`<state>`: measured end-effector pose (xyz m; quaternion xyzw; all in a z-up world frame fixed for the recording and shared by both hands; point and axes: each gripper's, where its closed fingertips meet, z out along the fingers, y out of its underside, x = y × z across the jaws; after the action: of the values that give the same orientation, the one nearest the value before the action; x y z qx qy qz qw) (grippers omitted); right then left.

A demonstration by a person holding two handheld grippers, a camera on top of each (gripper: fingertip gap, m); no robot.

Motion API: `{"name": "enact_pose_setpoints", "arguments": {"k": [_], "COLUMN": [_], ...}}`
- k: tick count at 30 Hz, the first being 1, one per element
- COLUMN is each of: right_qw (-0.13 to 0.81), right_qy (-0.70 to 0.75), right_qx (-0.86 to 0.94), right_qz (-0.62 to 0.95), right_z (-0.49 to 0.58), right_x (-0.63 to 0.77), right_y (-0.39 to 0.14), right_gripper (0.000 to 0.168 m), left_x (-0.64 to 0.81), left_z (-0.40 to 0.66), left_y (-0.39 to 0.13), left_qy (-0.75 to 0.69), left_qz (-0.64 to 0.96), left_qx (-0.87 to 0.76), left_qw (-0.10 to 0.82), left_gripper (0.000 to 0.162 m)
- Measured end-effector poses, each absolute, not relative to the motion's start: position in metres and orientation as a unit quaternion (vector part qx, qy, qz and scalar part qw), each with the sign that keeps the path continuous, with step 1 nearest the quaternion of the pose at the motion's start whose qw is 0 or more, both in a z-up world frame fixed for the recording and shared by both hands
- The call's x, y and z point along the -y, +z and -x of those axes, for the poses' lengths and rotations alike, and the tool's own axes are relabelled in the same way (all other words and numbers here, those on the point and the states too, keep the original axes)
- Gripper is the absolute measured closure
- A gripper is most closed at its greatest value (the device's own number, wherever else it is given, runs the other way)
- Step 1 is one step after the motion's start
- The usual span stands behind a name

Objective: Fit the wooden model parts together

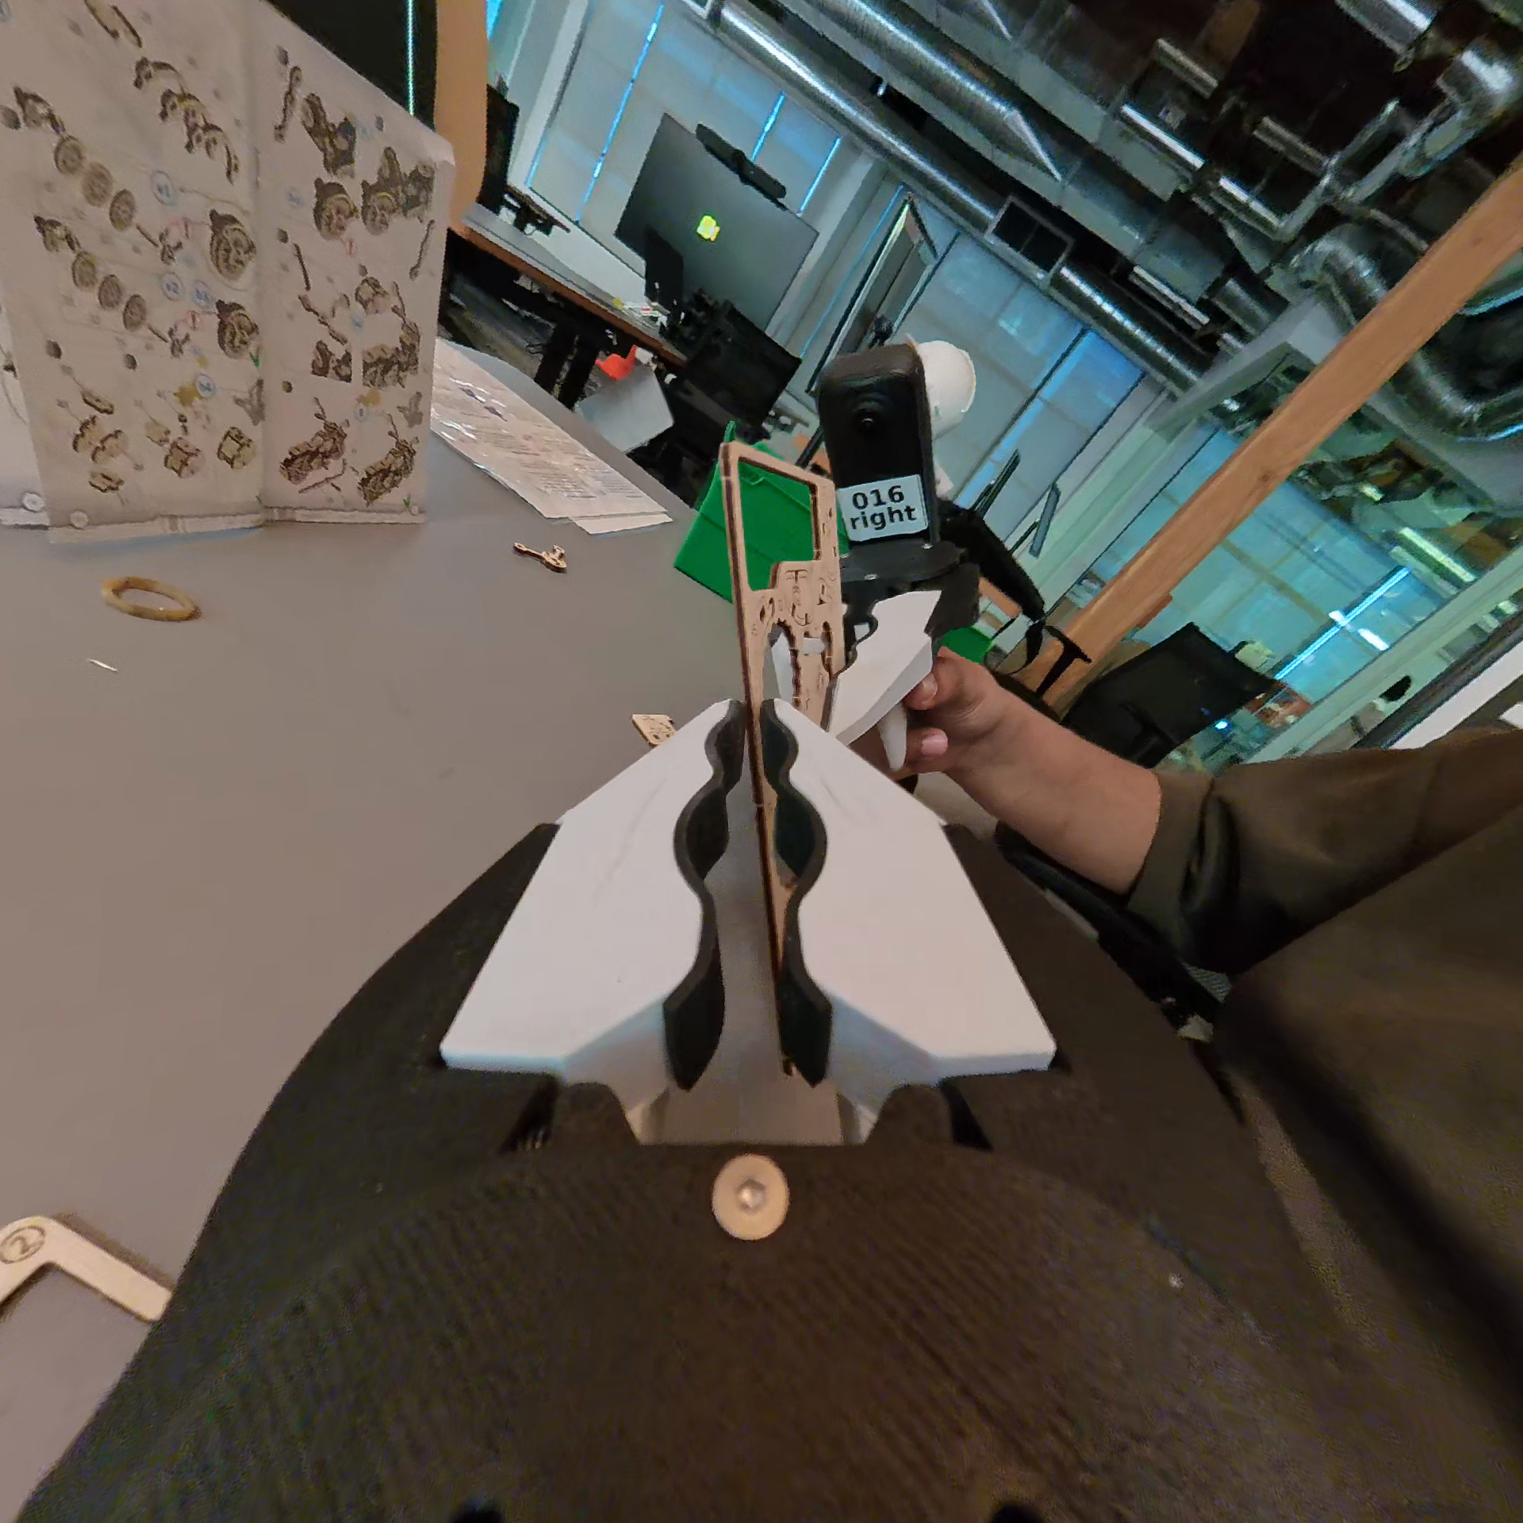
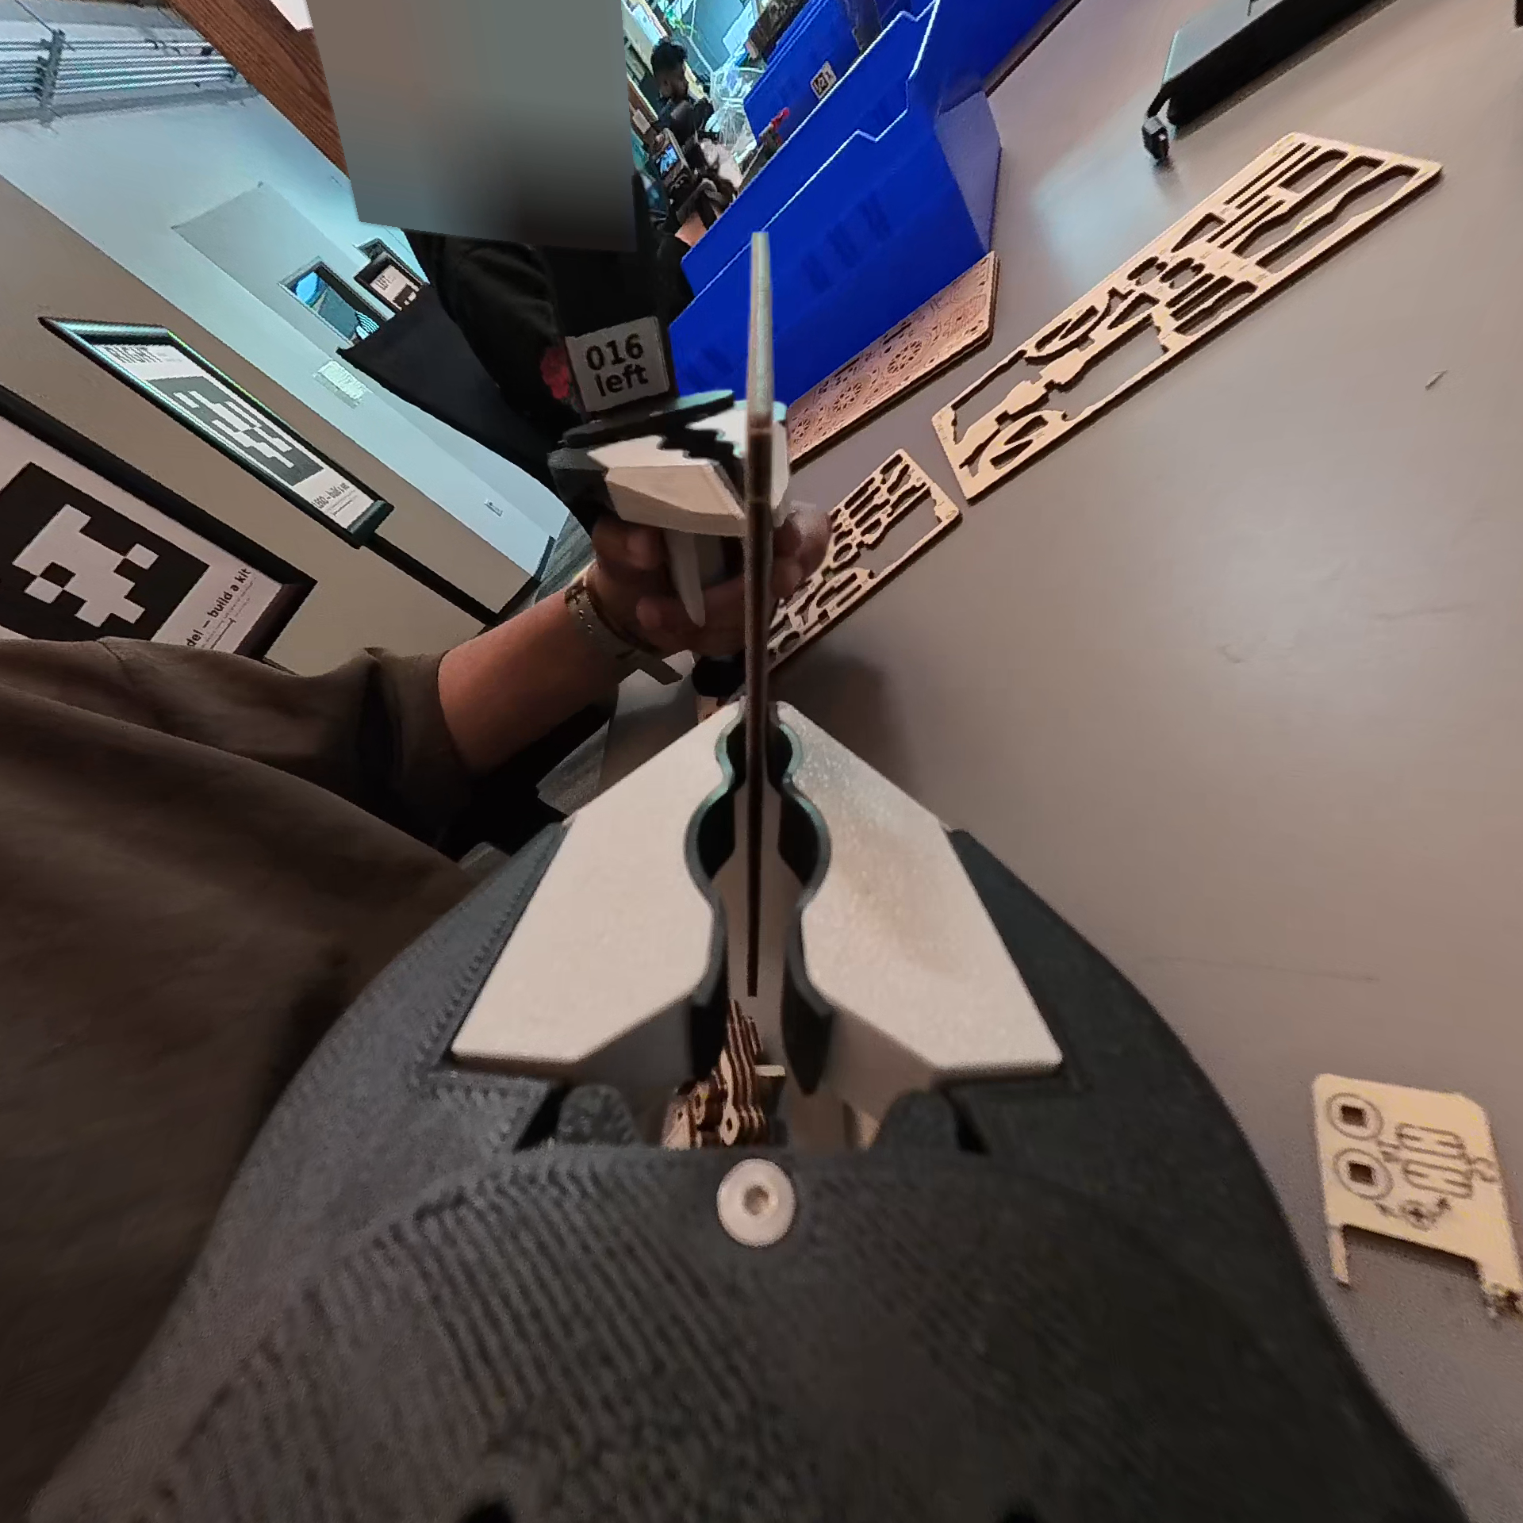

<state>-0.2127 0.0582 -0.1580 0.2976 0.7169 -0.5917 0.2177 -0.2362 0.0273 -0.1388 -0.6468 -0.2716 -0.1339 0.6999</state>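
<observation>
A thin laser-cut wooden sheet (image 1: 795,602) with most parts punched out is held upright above the grey table (image 1: 330,700). My left gripper (image 1: 750,717) is shut on its near edge. My right gripper (image 1: 812,659) grips the same sheet from the far side, with a hand on its handle. In the right wrist view the sheet (image 2: 756,577) is edge-on. My right gripper (image 2: 760,717) is shut on it, and the left gripper (image 2: 754,461) clamps it farther along. A small wooden assembly (image 2: 725,1096) sits deep between the right jaws near their base.
A folded instruction sheet (image 1: 222,272) stands at the back left. A wooden ring (image 1: 148,597), a small wooden part (image 1: 540,556) and a green bin (image 1: 742,527) are nearby. Blue bins (image 2: 841,239), punched wooden sheets (image 2: 1187,321) and a sheet fragment (image 2: 1401,1178) lie on the table. Left tips to right tips: about 5 cm.
</observation>
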Motion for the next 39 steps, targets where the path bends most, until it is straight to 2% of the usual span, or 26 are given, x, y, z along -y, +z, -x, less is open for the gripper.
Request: {"name": "enact_pose_setpoints", "arguments": {"k": [14,20,21,23,25,29,33,39], "right_qw": [0.18,0.191,0.194,0.202,0.198,0.196,0.198,0.189], "right_qy": [-0.585,-0.582,-0.584,-0.586,-0.582,-0.574,-0.575,-0.568], "right_qx": [-0.736,-0.733,-0.732,-0.732,-0.738,-0.747,-0.744,-0.753], "right_qz": [-0.291,-0.296,-0.292,-0.284,-0.278,-0.273,-0.276,-0.274], "right_z": [0.215,0.214,0.213,0.209,0.206,0.203,0.203,0.203], "right_x": [-0.06,-0.06,-0.059,-0.056,-0.053,-0.05,-0.05,-0.049], "right_y": [-0.161,-0.162,-0.161,-0.158,-0.159,-0.162,-0.163,-0.165], "right_gripper": [0.167,0.167,0.167,0.167,0.167,0.167,0.167,0.167], "left_x": [-0.031,-0.033,-0.032,-0.032,-0.033,-0.03,-0.028,-0.028], "left_z": [0.246,0.241,0.24,0.239,0.238,0.239,0.241,0.24], "left_y": [-0.144,-0.143,-0.141,-0.137,-0.135,-0.126,-0.126,-0.127], "left_qy": [-0.028,-0.079,-0.086,-0.093,-0.101,-0.117,-0.117,-0.108], "left_qz": [0.699,0.669,0.661,0.65,0.642,0.611,0.61,0.616], "left_qx": [0.286,0.286,0.285,0.284,0.287,0.295,0.297,0.292], "left_qw": [0.655,0.681,0.689,0.698,0.704,0.725,0.725,0.724], "left_gripper": [0.161,0.16,0.158,0.146,0.144,0.147,0.158,0.159]}}
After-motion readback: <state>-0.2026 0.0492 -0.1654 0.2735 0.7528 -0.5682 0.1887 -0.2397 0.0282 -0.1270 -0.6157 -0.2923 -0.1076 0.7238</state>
